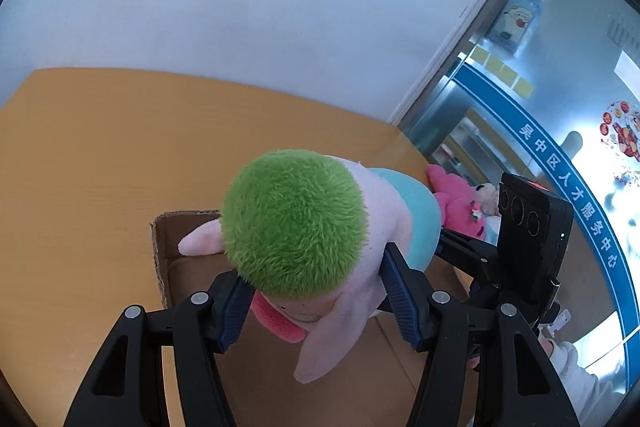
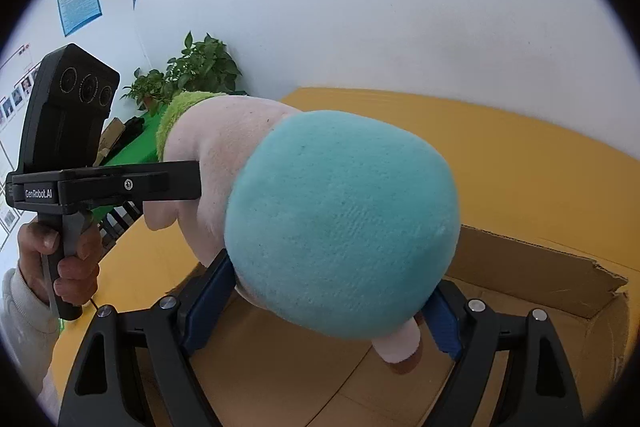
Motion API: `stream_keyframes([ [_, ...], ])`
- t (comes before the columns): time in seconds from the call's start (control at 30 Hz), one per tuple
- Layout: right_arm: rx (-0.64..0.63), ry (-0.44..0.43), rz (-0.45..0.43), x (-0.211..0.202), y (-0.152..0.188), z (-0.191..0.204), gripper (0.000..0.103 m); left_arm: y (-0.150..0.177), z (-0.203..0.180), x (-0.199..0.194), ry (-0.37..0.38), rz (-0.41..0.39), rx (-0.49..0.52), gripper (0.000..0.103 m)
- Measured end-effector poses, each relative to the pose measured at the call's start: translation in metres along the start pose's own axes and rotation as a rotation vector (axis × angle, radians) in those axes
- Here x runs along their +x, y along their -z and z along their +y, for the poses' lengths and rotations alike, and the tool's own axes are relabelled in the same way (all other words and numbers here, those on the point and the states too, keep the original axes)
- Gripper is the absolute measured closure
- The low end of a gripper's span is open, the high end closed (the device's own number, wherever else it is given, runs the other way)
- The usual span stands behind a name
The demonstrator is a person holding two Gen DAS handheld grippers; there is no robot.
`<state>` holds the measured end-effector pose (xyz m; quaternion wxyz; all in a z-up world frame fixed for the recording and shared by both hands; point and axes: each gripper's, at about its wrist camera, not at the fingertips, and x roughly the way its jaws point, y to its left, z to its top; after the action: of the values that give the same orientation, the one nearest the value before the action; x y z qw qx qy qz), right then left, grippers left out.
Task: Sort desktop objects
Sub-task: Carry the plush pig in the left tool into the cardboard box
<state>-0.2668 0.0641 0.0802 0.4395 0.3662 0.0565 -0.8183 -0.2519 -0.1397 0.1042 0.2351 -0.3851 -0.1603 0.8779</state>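
Note:
A plush doll (image 1: 296,223) with green hair, a pale pink body and teal trousers hangs above an open cardboard box (image 1: 160,251). My left gripper (image 1: 316,287) is shut on the doll's head, face down. My right gripper (image 2: 328,291) is shut on the doll's teal bottom (image 2: 344,215), held over the box (image 2: 536,267). The other gripper and the hand holding it show at the left of the right wrist view (image 2: 108,183). A pink plush toy (image 1: 460,203) lies on the table behind the doll.
The box sits on an orange-yellow table (image 1: 100,155) against a white wall. A glass door with blue lettering (image 1: 560,163) is at the right. Potted plants (image 2: 192,71) and a green surface stand beyond the table's far left.

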Motion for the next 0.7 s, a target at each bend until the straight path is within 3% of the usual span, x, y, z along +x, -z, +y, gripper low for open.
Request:
stream_keyframes([
  [0.2,0.018,0.001,0.065,0.049,0.027,-0.023,0.017,0.014,0.031,0.042,-0.069,0.096,-0.047,0.044],
  [0.33,0.012,0.058,0.086,0.07,0.046,-0.026,0.017,0.028,0.041,0.068,-0.15,0.184,-0.056,0.044],
  [0.5,-0.017,0.081,0.071,0.075,0.045,-0.019,0.017,0.029,0.036,0.065,-0.215,0.165,-0.051,0.04],
  [0.7,-0.012,0.007,0.086,0.08,0.041,-0.014,0.011,0.03,0.029,0.049,-0.225,0.155,-0.063,0.037],
])
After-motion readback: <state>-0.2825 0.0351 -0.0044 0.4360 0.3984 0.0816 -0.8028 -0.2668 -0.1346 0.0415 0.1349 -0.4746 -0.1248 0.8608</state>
